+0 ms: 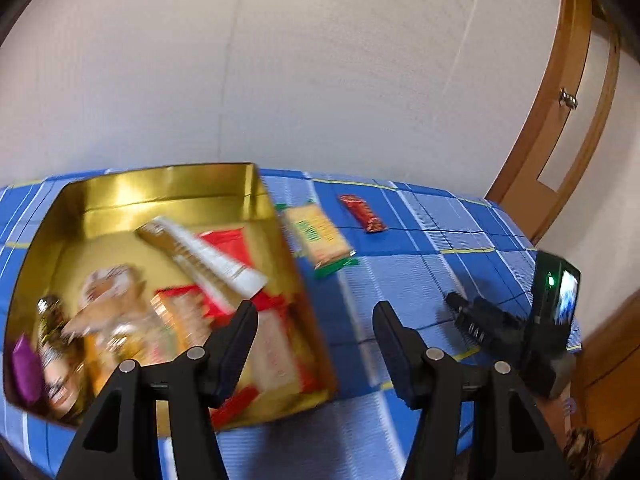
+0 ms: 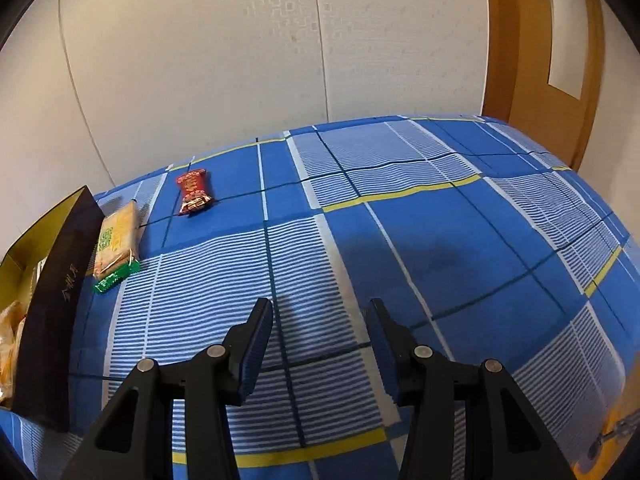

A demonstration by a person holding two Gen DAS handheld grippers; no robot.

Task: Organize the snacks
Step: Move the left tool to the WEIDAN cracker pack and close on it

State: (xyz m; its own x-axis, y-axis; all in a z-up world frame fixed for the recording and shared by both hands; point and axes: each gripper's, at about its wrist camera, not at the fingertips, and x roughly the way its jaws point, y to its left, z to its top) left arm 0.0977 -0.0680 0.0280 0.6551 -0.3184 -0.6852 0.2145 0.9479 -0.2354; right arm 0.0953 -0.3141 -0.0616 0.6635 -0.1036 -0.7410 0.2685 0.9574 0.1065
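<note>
Right gripper (image 2: 320, 344): black, jaws apart, nothing between them, over a blue plaid cloth (image 2: 420, 232) with white stripes and yellow lines. Red snack packet (image 2: 194, 193): lying flat on the cloth, far left. Yellow cracker pack with green end (image 2: 115, 246): just beside the box. Box (image 2: 56, 304): dark outside, gold inside, at left edge, snacks partly visible within. Wooden door (image 2: 536, 52): upper right.

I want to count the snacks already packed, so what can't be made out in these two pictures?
- Left wrist view: snacks in the gold box are motion-blurred, the nearest hidden by the left gripper.
- Right wrist view: the box's dark wall and the frame edge hide its contents.
- Print on the red packet is too small.
</note>
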